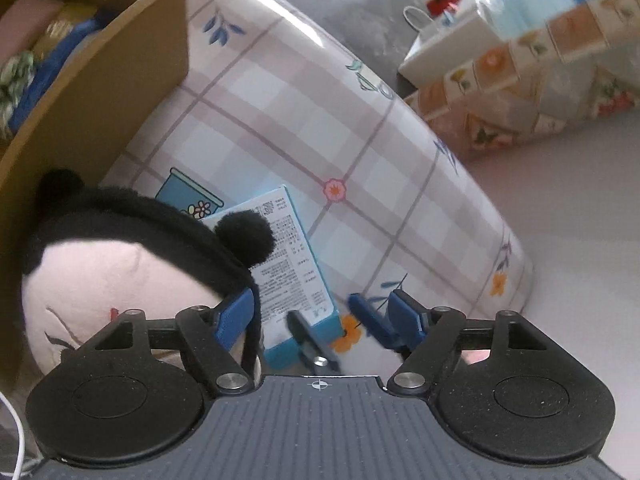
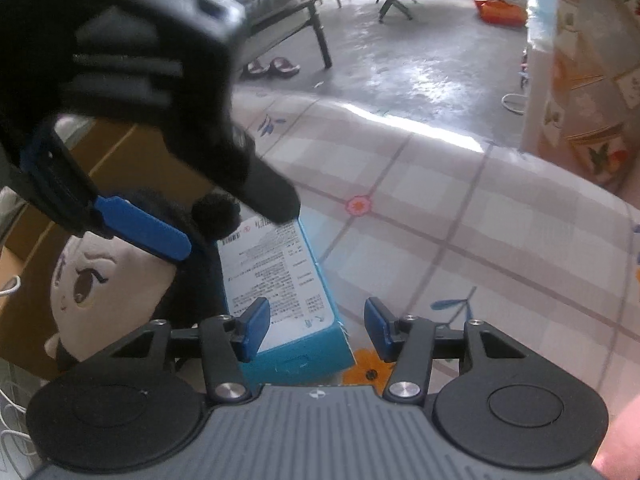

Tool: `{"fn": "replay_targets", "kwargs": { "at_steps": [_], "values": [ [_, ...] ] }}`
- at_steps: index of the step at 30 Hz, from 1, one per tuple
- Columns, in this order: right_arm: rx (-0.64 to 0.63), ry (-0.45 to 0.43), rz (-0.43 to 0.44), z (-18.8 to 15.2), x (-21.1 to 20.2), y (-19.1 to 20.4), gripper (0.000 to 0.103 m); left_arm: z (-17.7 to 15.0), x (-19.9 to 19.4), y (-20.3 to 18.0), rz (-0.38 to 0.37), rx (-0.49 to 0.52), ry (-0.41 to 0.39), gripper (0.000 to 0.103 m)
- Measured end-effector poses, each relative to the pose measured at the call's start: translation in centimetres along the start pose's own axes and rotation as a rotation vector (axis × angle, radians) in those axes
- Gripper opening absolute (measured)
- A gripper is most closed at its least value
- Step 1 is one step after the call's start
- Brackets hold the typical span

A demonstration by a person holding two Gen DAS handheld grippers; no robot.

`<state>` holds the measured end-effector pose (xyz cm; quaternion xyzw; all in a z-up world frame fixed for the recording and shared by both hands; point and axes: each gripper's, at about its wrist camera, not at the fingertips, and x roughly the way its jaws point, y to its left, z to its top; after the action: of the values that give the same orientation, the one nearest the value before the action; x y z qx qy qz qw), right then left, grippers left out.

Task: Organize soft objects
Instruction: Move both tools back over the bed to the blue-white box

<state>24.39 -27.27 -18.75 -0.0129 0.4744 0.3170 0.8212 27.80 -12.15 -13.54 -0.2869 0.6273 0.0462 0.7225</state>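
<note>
Some soft things already sit in the brown cardboard box (image 1: 120, 92). Your left gripper (image 1: 320, 320) stands apart, the soft black-haired doll (image 1: 104, 280) just left. Your right gripper (image 2: 316, 330) stands apart around the blue box (image 2: 288, 320); doll unpacked.

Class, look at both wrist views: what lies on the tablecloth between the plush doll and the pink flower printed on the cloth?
A blue box with a white printed label lies between the plush doll and the pink flower; both views show it.

Daylight, bright, coming from the far side. Strong glare streak on the tablecloth (image 2: 420, 124) and a sheen on the floor (image 2: 420, 60). Heavy fisheye bending at the edges. Left gripper (image 2: 236, 232) looms dark and defocused; far-right clutter motion-blurred.
</note>
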Motion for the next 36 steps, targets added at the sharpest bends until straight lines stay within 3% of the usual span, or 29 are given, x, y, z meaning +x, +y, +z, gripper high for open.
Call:
{"fn": "replay_targets", "kwargs": {
  "at_steps": [2,6,10,12,20,24,27,31,36],
  "values": [
    [0.006,0.030,0.031,0.1,0.9,0.1,0.057,0.3,0.0,0.7,-0.022,-0.039,0.001,0.074],
    [-0.058,0.058,0.042,-0.3,2.0,1.3,0.074,0.1,0.0,0.9,-0.034,-0.064,-0.007,0.074],
    [-0.107,0.061,0.011,-0.7,2.1,2.4,0.074,0.0,0.0,0.8,-0.034,-0.059,-0.011,0.074],
    [-0.066,0.063,0.003,-0.9,1.8,2.2,0.067,0.0,0.0,0.7,-0.034,-0.053,-0.010,0.074],
    [0.153,0.113,-0.098,-4.7,-1.9,1.0,0.067,-0.8,-0.1,-0.4,-0.038,0.025,0.025,0.077],
    [0.274,0.163,-0.150,-8.1,-4.3,1.6,0.068,-2.7,0.2,-2.2,-0.070,0.134,0.088,0.081],
    [0.351,0.188,-0.169,-10.0,-5.9,1.9,0.068,-4.8,1.4,-3.5,-0.053,0.227,0.167,0.082],
    [0.411,0.077,-0.196,-11.0,-10.5,1.8,0.072,-7.7,4.0,-4.6,0.038,0.338,0.237,0.085],
    [0.391,-0.015,-0.374,-10.2,-14.6,0.4,0.074,-8.7,6.3,-4.8,0.096,0.361,0.283,0.095]
  ]
}}
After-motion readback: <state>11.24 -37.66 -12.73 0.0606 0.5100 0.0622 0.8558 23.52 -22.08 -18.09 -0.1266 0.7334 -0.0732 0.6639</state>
